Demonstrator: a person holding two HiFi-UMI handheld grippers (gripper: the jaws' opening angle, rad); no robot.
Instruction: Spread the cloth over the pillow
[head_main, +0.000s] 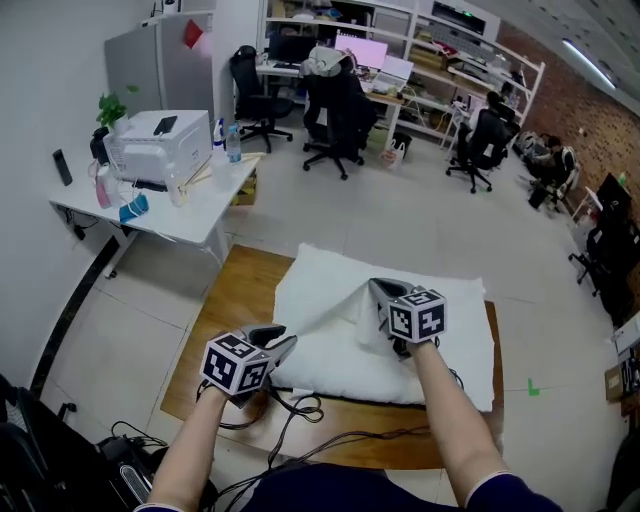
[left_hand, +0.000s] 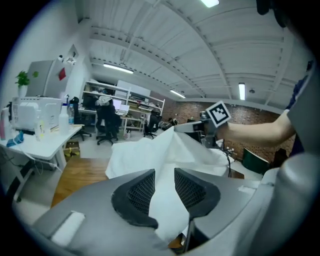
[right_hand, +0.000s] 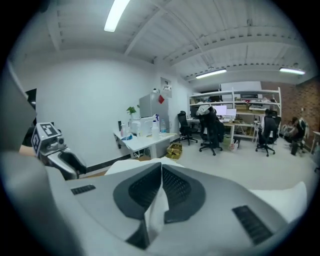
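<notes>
A white pillow (head_main: 455, 350) lies on a low wooden platform (head_main: 240, 290), with a white cloth (head_main: 335, 305) partly over it. My right gripper (head_main: 380, 290) is shut on a thin fold of the cloth (right_hand: 159, 210) and holds it up in a peak above the pillow's middle. My left gripper (head_main: 285, 338) is at the pillow's near left edge. In the left gripper view its jaws (left_hand: 164, 187) stand a little apart with a thick fold of cloth (left_hand: 167, 165) filling the gap and touching both pads. From there the cloth rises toward the right gripper (left_hand: 184, 128).
Black cables (head_main: 300, 410) trail over the platform's near edge. A white desk (head_main: 205, 200) with a printer (head_main: 160, 140) and bottles stands at the left. Office chairs (head_main: 335, 110) and desks line the back. Grey floor surrounds the platform.
</notes>
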